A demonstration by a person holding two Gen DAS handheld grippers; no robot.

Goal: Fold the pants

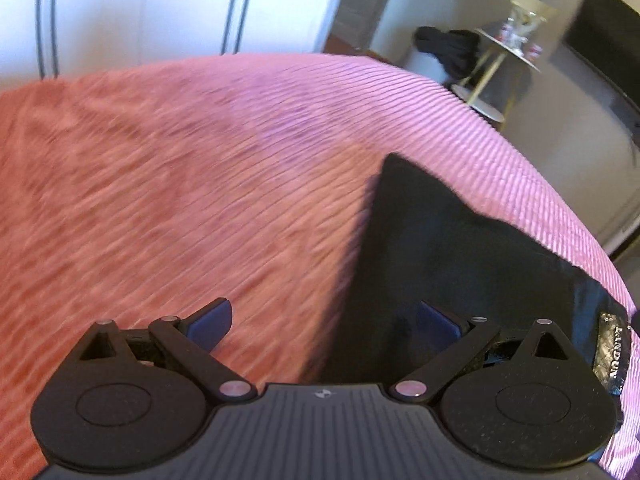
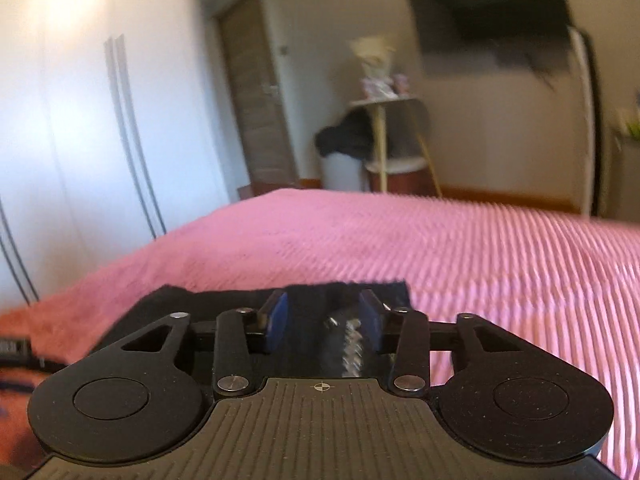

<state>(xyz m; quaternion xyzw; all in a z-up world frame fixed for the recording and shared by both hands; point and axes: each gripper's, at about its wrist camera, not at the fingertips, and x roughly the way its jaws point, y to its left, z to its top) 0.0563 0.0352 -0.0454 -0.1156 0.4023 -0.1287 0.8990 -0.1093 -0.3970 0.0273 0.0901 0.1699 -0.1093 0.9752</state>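
Black pants (image 1: 448, 264) lie on a pink ribbed bedspread (image 1: 200, 160), at the right of the left wrist view, with a silver label (image 1: 612, 352) at the waistband. My left gripper (image 1: 324, 320) is open and empty, its right finger over the pants' left edge. In the right wrist view the pants (image 2: 224, 300) lie just under and ahead of my right gripper (image 2: 326, 320). Its jaws stand partly open with black cloth and a zipper (image 2: 352, 344) between them, not clamped.
The pink bedspread (image 2: 440, 248) stretches far ahead. A white wardrobe (image 2: 80, 120) stands to the left. Beyond the bed are a round side table (image 2: 384, 108), a white bin draped with dark clothing (image 2: 344, 160), a door (image 2: 252, 92) and a wall TV (image 2: 492, 20).
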